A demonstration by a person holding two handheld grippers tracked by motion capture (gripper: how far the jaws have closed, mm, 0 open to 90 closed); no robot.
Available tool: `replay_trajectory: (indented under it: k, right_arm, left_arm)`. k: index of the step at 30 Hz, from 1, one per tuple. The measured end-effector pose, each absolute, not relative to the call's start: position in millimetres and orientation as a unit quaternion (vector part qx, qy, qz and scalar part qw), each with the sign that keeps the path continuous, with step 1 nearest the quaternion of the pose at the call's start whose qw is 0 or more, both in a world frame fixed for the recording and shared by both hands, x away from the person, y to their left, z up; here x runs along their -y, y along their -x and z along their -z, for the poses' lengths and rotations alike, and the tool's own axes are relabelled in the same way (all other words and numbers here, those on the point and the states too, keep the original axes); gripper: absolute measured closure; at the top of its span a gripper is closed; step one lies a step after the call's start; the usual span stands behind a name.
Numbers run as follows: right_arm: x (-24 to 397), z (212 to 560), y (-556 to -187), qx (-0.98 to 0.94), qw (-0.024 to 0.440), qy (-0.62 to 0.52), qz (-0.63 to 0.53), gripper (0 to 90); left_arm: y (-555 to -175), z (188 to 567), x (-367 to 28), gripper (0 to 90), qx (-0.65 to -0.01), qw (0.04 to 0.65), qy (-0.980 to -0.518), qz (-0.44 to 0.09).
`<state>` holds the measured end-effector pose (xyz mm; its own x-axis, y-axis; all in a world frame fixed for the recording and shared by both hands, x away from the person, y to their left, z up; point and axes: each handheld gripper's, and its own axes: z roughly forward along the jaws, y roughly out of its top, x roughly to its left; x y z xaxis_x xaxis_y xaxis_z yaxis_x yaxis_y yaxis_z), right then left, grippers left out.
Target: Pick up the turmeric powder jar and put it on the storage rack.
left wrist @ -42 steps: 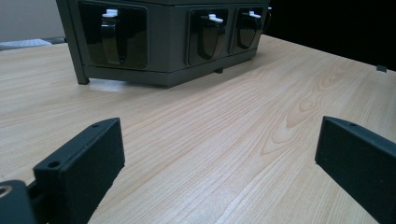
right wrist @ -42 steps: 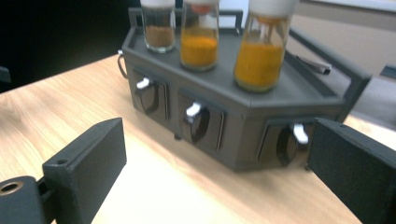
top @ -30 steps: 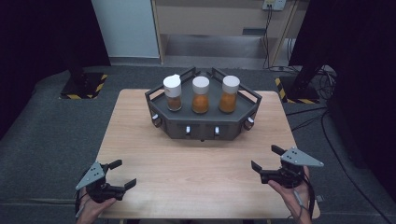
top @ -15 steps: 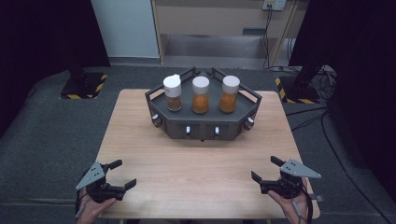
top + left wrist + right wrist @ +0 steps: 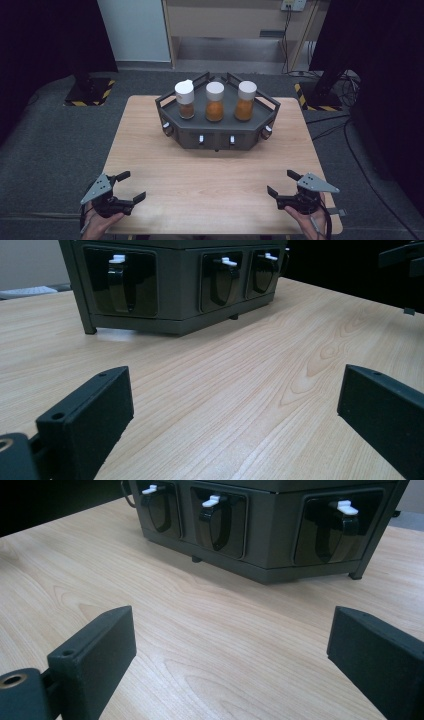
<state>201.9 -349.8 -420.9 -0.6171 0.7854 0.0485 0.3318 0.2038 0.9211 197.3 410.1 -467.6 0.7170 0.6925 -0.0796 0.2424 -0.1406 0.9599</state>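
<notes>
Hand-held gripper [image 5: 283, 183] open, jars [image 5: 215, 102] unlabelled

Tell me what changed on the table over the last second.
The right claw sank toward the near edge of the table, open and empty. It took hold of nothing. The left claw kept its place, open. The three bottles stand in the dark rack as before.

You see the table [image 5: 210, 170] evenly lit from above, while the room edges at left and right stay dark. Both gripper views are soft, with a short shadow under the rack [image 5: 165, 325].
</notes>
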Motion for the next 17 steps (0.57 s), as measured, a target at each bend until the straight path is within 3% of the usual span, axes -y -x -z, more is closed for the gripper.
replay_trajectory:
  k: [17]
  right_arm:
    - [348.2, 421.5, -203.5, -0.749, 0.222, -0.371, -0.503, 5.5]
  left_arm:
    - [-198.7, 467.9, -409.5, 0.9, -0.316, 0.572, -0.731, -0.195]
